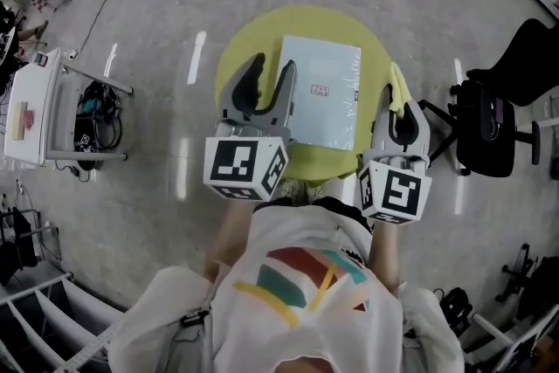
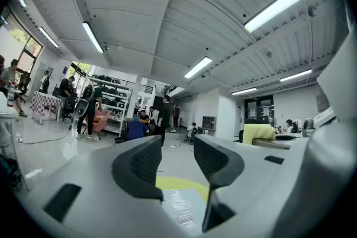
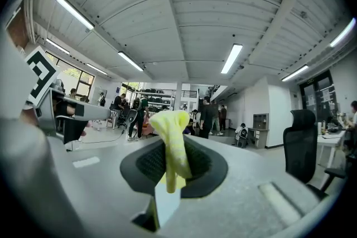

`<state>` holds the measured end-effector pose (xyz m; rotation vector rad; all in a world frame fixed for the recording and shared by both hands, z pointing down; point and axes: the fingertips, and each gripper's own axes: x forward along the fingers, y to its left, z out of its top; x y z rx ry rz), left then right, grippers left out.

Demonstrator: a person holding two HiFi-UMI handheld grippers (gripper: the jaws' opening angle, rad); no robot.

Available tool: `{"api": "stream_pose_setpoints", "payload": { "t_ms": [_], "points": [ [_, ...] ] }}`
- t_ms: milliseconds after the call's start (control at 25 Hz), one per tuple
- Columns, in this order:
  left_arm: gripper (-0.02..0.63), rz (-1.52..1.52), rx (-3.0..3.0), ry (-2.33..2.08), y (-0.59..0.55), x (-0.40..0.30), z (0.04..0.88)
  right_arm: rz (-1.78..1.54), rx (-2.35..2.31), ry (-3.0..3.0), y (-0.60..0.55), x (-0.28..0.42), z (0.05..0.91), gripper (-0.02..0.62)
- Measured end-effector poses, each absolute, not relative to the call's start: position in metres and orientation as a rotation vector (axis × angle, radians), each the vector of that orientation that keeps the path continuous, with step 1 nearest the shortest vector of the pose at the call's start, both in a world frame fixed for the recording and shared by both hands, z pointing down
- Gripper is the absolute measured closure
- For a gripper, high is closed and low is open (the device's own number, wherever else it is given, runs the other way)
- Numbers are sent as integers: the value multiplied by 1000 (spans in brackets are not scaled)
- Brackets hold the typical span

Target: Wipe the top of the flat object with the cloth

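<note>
Inspecting, I found the pale blue flat rectangular packet [image 1: 325, 96] lying on the round yellow-green bench [image 1: 249, 39]. On the left gripper [image 1: 270, 70] the fingers [image 1: 250, 81] stood wide and empty. The right gripper [image 3: 174, 164] clamped the yellow cloth [image 3: 172, 134]. Risk: left unsteadied, the glossy packet could slide under wiping.

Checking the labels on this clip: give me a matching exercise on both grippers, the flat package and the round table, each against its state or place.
Things:
1 left gripper
2 right gripper
3 flat pale-blue package
4 round table

States:
A shut on the yellow cloth
B yellow-green top
C jaws apart, nothing between them
D lying on the table

Pairs: 1-C, 2-A, 3-D, 4-B
</note>
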<state>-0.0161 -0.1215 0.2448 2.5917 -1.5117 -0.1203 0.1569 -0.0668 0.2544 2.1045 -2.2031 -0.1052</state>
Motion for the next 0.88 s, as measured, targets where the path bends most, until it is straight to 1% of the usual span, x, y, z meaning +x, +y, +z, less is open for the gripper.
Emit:
{"api": "stream_pose_setpoints", "payload": {
  "t_ms": [160,440,720,880],
  "points": [
    [431,-43,2503,-1516,-134,-25,275,-101,2070,-2217,-72,152,259,568],
    [431,190,2269,-1460,-147,-43,376,-83,2013,-2214,-77,150,271,568],
    [439,420,2016,-1281,-127,-46,491,-42,1950,-2223,-78,147,287,566],
    [439,525,1944,-1242,-113,-49,528,-29,1934,-2220,-80,145,292,566]
  ]
}}
